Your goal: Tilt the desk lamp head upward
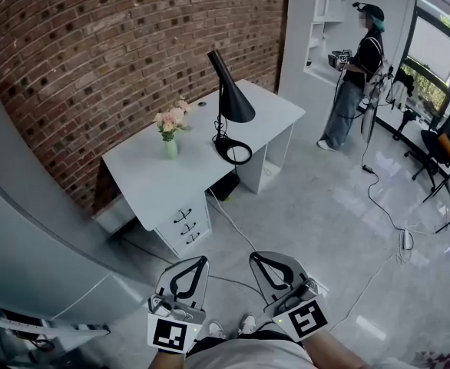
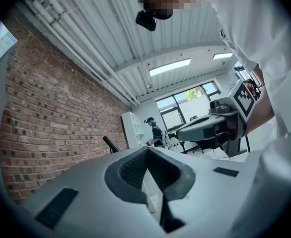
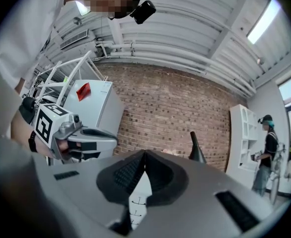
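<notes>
Two clenched, empty tools, the left gripper (image 1: 199, 263) and right gripper (image 1: 257, 259), hang well apart from the black cone-shaded desk lamp (image 1: 229, 102) on the white desk (image 1: 144, 179). Pushing its head up unsteadied could likely slide or tip it toward the green glass vase of pink flowers (image 1: 170, 131) nearby.

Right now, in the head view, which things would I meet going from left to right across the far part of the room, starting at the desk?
Vase of pink flowers → black desk lamp → standing person → black chair.
</notes>
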Motion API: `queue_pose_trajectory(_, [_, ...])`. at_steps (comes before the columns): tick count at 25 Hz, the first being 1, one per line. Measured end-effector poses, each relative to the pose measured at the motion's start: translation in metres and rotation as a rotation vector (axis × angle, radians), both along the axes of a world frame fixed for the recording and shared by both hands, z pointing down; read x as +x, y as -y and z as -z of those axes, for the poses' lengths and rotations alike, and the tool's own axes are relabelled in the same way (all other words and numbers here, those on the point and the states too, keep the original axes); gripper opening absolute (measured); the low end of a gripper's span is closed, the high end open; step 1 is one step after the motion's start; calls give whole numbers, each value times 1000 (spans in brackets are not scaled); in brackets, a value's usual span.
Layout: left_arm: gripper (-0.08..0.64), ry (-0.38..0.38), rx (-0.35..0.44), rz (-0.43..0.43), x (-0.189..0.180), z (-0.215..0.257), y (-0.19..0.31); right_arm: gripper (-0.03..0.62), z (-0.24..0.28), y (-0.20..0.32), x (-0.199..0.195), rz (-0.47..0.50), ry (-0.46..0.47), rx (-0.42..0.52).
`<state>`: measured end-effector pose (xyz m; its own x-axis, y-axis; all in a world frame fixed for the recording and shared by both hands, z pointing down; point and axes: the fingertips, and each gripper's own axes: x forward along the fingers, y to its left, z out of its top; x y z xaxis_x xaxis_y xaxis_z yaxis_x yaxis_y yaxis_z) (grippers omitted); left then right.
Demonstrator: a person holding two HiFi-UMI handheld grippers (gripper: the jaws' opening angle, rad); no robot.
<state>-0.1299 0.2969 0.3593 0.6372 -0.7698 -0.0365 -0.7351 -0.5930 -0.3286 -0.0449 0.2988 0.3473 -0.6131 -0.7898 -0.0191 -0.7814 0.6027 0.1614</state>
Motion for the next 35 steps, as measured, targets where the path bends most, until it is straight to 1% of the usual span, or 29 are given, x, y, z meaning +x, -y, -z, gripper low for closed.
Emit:
queue_pose_trajectory(4, [8,-4,-2,2,8,0,4,18,0,2,10,-4,9,-1])
queue_pose_trajectory(9, [8,20,2,4,25,0,13,18,1,11,26,1,5,10])
queue_pose_trajectory(13, [8,9,3,24,36,0,22,17,-6,17,42,8,10,-5])
queue_pose_trajectory(17, [8,-18,-24,65,40,-4,31,17,-15,23,54,19,15,-30])
queue_pose_trajectory(23, [8,-21,-36,96,44,-10,40,18,-18,34,60,43,24,-32])
queue_pose_trajectory(25, [8,9,-24,91,45,-11,43,17,-20,37,60,50,20,-34])
queue_pose_trajectory(26, [8,11,-23,93,46,-11,46,18,-20,39,60,52,18,-37])
queue_pose_trajectory(29, [8,-31,-42,105,44,-12,57,18,-22,48,58,54,13,-40])
queue_pose_trajectory(32, [8,9,-25,81,45,-15,70,18,-26,58,56,49,9,-50])
queue_pose_trajectory(35, [8,0,-28,62,45,-18,90,17,-27,76,55,33,7,-50])
